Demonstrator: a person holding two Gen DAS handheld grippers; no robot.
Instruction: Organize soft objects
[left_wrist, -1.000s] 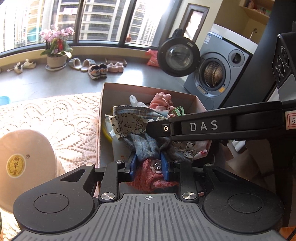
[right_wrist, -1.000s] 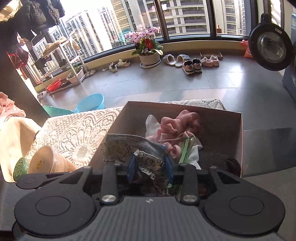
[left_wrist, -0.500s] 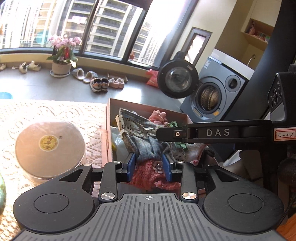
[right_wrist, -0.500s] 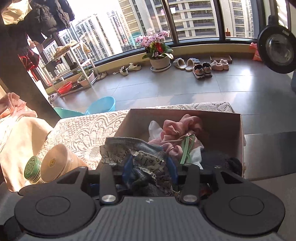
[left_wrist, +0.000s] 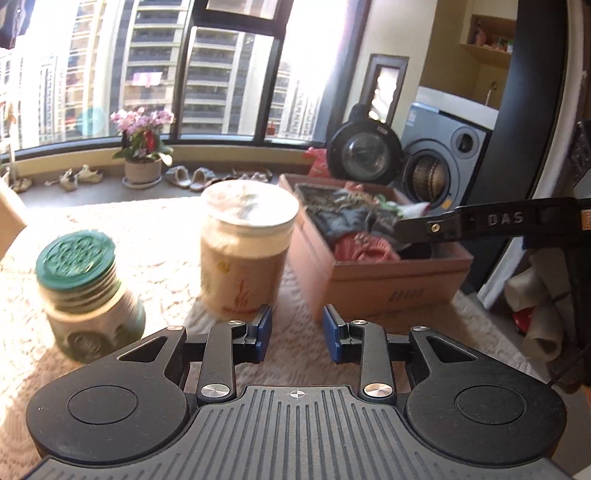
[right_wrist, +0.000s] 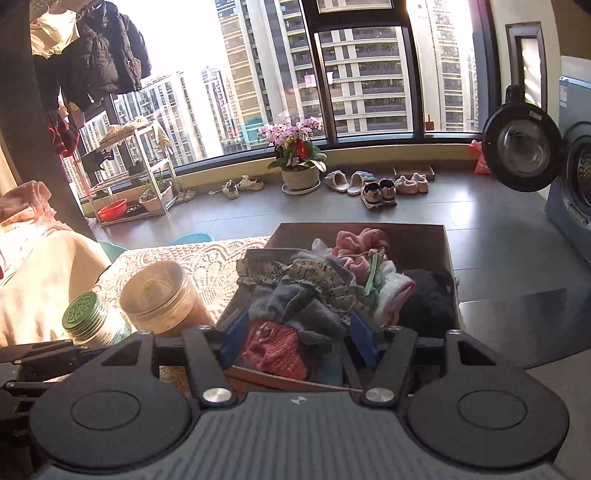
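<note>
A brown cardboard box (left_wrist: 391, 275) on the lace-covered table holds a heap of soft clothes: a red knit piece (left_wrist: 364, 248), a grey fuzzy piece (right_wrist: 295, 304), a patterned cloth (right_wrist: 314, 271), pink and white pieces (right_wrist: 360, 242). My left gripper (left_wrist: 297, 334) is open and empty, low over the table, in front of the box's near left corner. My right gripper (right_wrist: 297, 338) is open over the near end of the box, its blue pads (right_wrist: 232, 339) either side of the red knit piece (right_wrist: 275, 349). The right gripper's arm also shows in the left wrist view (left_wrist: 480, 223).
A tan jar with a pale lid (left_wrist: 245, 251) and a green-lidded jar (left_wrist: 85, 288) stand on the lace cloth (left_wrist: 155, 236) left of the box. Beyond lie a flower pot (right_wrist: 299, 177), shoes, and a washing machine with its door open (left_wrist: 436, 162).
My left gripper let go of the red knit piece, opened and drew back left out of the box. My right gripper opened and released the patterned cloth onto the heap.
</note>
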